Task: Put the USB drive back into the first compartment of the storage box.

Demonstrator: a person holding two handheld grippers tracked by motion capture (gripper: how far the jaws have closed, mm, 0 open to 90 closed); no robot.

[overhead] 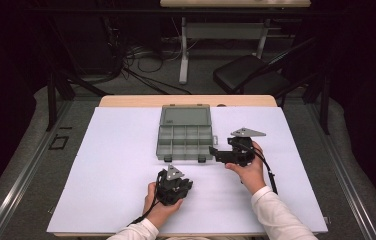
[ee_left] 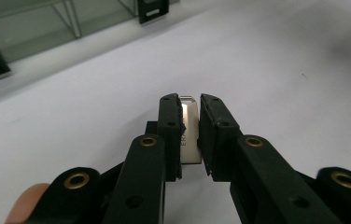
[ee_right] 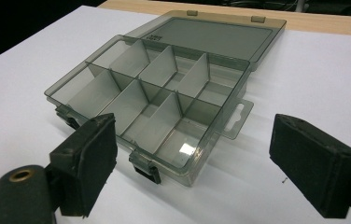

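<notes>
High view: organiser box (overhead: 184, 135) sits mid-desk (overhead: 116, 165), lid flat open toward the far edge, long axis across the desk. Left gripper (overhead: 174, 186) is nearer the person, w/ the box ahead and a bit to its right. Right gripper (overhead: 228, 152) lies just beside the box's near right corner, jaws pointing at it, so probably the right hand is nearer the box

Left gripper view: jaws closed on a small silver metal piece (ee_left: 190, 133), flat, upright between the pads, partial lettering on it, can't read it. Box front edge shows top left, so the piece has to travel forward and left in this view to reach a compartment, I'd guess

Right gripper view: jaws wide apart, nothing between them. Box (ee_right: 155, 93) straight ahead, smoky clear plastic, dividers making two rows of compartments, all look empty; black latches on near wall, hang tab on the right side
</notes>
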